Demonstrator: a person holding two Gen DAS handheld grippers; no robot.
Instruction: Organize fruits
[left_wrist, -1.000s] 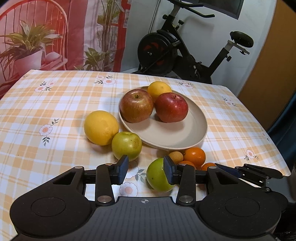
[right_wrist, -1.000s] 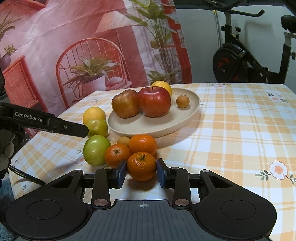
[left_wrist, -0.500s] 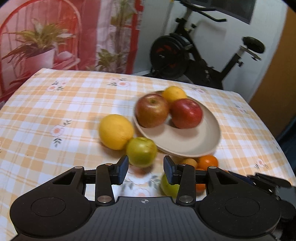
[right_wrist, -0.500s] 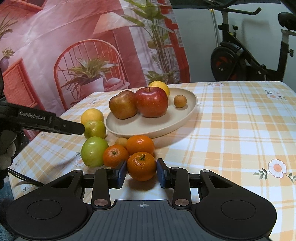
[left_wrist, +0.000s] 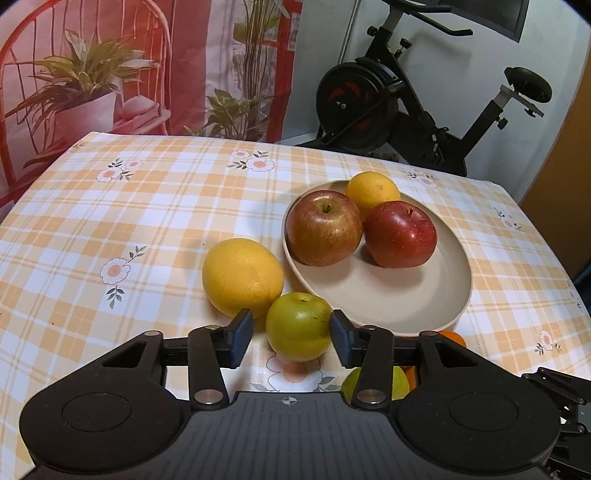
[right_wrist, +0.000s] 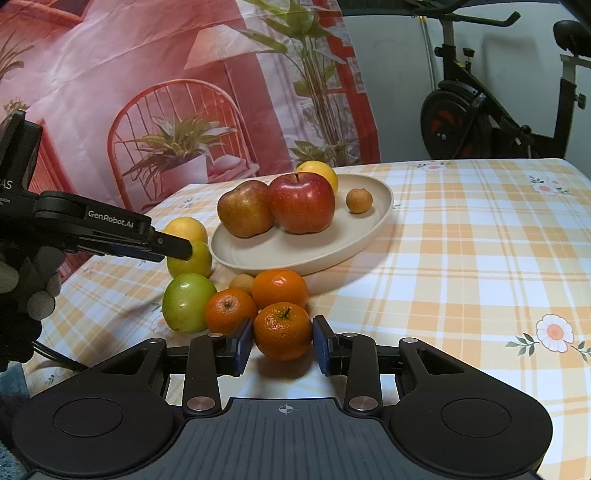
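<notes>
The left gripper (left_wrist: 291, 338) points down at the checked tablecloth (left_wrist: 147, 221), its jaws opening around a green apple (left_wrist: 298, 326). The apple sits between the blue pads (left_wrist: 242, 338); a sliver of gap shows on the left side, while the right pad stands at the fruit's edge, so no pinch is visible. This green apple lies on the cloth just off the 7 o'clock rim of the beige plate (left_wrist: 424, 310). At the apple's 10 o'clock, touching or nearly so, sits a large yellow citrus (left_wrist: 242, 277).

On the plate a streaky red-gold apple (left_wrist: 324, 228) rests at 10 o'clock, a deep red apple (left_wrist: 400, 234) leans against it at centre, and a yellow citrus (left_wrist: 373, 190) sits behind both at 12 o'clock. In the right wrist view a small brown round fruit (right_wrist: 359, 200) also lies on the plate, at the red apple's 3 o'clock.

The right gripper (right_wrist: 283, 341) is nearly closed around a mandarin (right_wrist: 282, 331) that rests on the cloth; the pads stand right at its sides, though whether they press on it cannot be told. Two more mandarins (right_wrist: 279, 288) (right_wrist: 229, 310) crowd at its 12 and 10 o'clock, with a second green apple (right_wrist: 188, 306) farther toward 9 o'clock and a small tan fruit (right_wrist: 242, 283) tucked behind. A gloved hand (right_wrist: 26, 280) holds the left gripper at the far left of that view.
</notes>
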